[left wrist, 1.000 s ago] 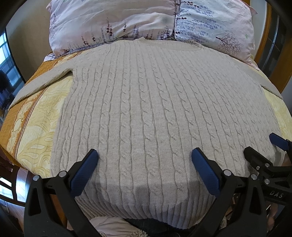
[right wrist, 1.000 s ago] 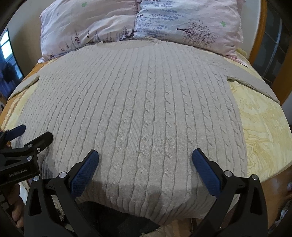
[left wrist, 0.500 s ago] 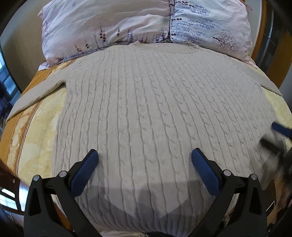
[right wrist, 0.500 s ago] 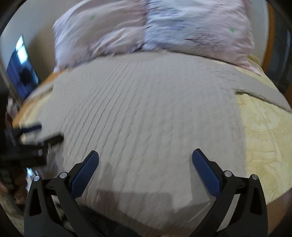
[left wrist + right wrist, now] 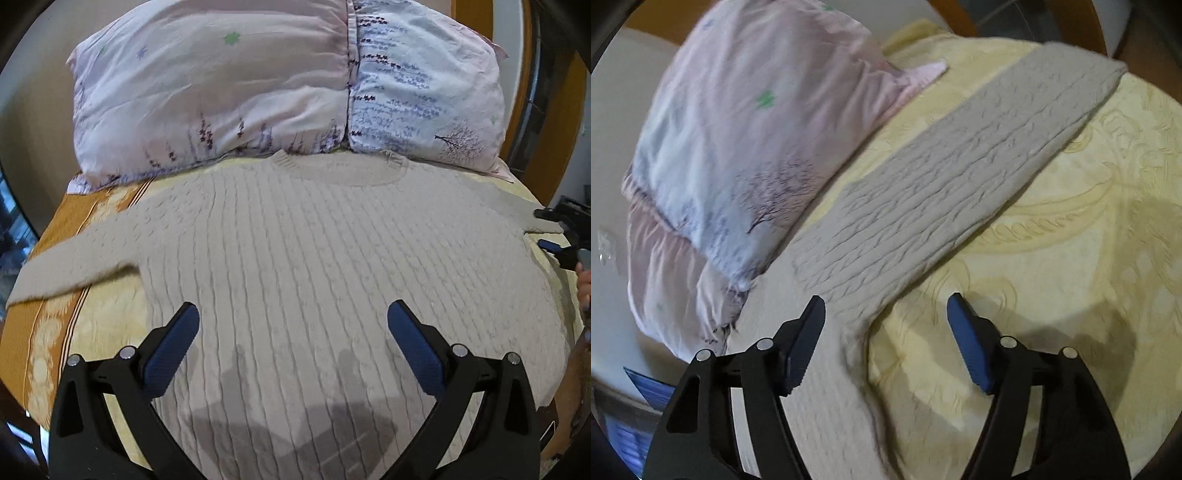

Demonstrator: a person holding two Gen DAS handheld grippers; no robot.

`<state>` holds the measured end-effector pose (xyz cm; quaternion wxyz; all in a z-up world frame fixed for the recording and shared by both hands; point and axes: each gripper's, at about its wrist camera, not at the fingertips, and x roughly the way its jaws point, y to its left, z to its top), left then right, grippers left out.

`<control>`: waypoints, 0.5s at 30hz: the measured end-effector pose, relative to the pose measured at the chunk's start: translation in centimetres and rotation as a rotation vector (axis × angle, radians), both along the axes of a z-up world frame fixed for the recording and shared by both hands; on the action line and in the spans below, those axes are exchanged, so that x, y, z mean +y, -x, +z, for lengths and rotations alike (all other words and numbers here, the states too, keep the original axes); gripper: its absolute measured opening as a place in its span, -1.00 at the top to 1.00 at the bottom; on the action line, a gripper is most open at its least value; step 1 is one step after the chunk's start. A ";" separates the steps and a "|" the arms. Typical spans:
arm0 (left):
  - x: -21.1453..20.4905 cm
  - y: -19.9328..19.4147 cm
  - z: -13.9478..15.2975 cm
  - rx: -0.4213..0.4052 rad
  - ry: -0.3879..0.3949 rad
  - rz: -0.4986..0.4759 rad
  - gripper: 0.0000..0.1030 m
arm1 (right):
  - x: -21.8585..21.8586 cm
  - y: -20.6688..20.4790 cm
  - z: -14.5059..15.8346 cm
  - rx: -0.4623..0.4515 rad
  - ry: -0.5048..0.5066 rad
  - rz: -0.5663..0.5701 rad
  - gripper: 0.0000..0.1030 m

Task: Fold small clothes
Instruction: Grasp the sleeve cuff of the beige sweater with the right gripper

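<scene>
Yellow-patterned bedspread (image 5: 103,317) bearing a beige cable-knit sweater (image 5: 332,266) laid flat below the pillows (image 5: 280,85). Left gripper (image 5: 293,332) gapes empty over its body; right gripper (image 5: 886,332), spread empty, straddles the sleeve (image 5: 945,184) base.

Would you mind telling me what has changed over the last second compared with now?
The right hand-held gripper swung from the sweater's hem out to its right sleeve near the armpit, jaws open, nothing gripped. The left hand-held gripper rose or tilted a little above the sweater, also open. The sweater lies flat on the bed as before, below the pillows.
</scene>
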<state>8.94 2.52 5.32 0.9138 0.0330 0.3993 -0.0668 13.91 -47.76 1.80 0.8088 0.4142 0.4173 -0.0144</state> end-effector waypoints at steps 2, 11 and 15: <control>0.1 -0.9 -0.1 0.019 0.029 -0.021 -0.97 | 0.2 -0.6 -0.1 -0.013 -0.002 0.004 -0.34; 0.6 -2.8 -0.6 -0.003 0.106 -0.054 -0.97 | -5.8 -2.1 -0.8 -0.042 -0.047 -0.214 0.11; 1.0 -3.9 -0.6 0.003 0.080 -0.038 -0.97 | -8.6 -1.1 -1.0 -0.032 -0.027 -0.288 0.27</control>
